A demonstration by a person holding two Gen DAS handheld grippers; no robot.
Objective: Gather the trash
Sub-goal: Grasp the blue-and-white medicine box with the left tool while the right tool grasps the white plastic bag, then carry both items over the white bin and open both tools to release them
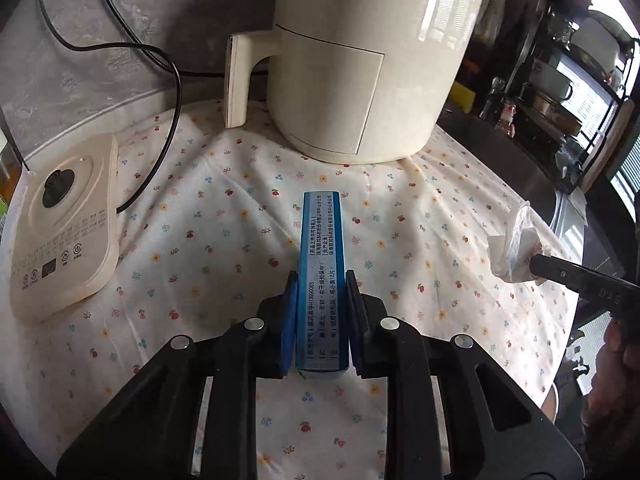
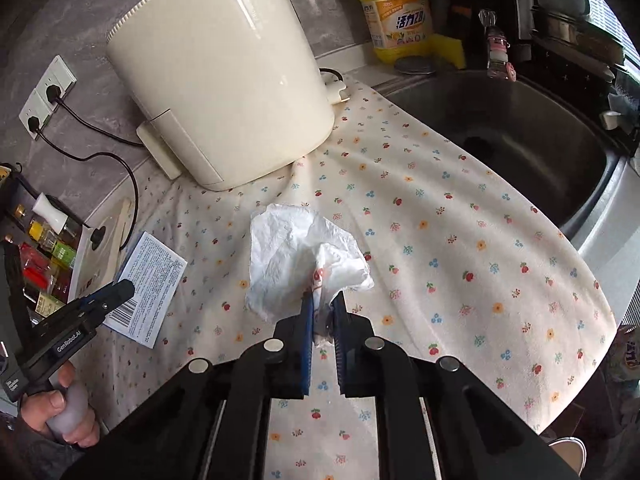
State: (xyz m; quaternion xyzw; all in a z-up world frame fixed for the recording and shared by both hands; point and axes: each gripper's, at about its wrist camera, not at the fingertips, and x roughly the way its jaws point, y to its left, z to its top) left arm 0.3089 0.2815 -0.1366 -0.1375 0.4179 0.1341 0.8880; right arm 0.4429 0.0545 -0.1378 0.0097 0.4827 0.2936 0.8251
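Note:
A long blue medicine box (image 1: pixel 320 248) with printed text is pinched edge-up between the pads of my left gripper (image 1: pixel 322 276), held just above the floral cloth (image 1: pixel 200 220). The right wrist view shows the same box (image 2: pixel 148 280) at the left, its white printed face and barcode upward, in the left gripper (image 2: pixel 120 292). My right gripper (image 2: pixel 323 300) is shut on a crumpled white tissue (image 2: pixel 296 256) with a red mark. That tissue (image 1: pixel 516 248) and the right gripper (image 1: pixel 560 272) also appear at the right edge of the left wrist view.
A tall cream appliance (image 1: pixel 360 60) stands at the back of the cloth. A cream kettle base (image 1: pixel 64 224) with a black cord lies at the left. A steel sink (image 2: pixel 520 140) opens to the right, with a yellow detergent bottle (image 2: pixel 396 8) behind it.

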